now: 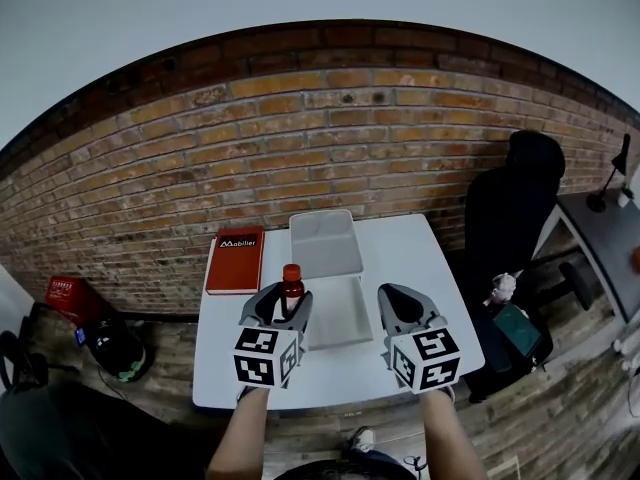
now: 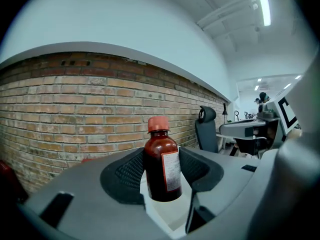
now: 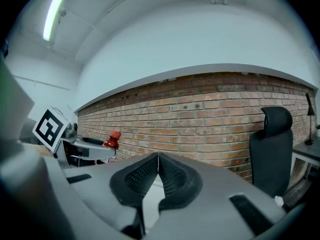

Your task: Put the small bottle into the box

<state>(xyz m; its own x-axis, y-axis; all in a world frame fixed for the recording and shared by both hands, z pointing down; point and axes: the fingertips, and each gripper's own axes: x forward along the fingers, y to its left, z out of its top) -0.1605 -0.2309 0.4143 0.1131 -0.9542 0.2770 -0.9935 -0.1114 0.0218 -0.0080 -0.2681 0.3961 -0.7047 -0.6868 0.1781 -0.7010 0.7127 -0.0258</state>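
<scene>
Table (image 1: 412, 253), white; box (image 1: 345, 318) open at its middle. Left gripper (image 1: 283, 306) clamped on bottle (image 1: 292, 286), upright, red cap, just beside box's left edge. Right gripper (image 1: 398, 306) right of box, jaws pressed together, empty

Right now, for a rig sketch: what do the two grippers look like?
The left gripper and right gripper are both grey plastic, with curved jaws lined in black textured pads. Each carries a cube with black-and-white square markers. The forearms show no sleeves.
</scene>
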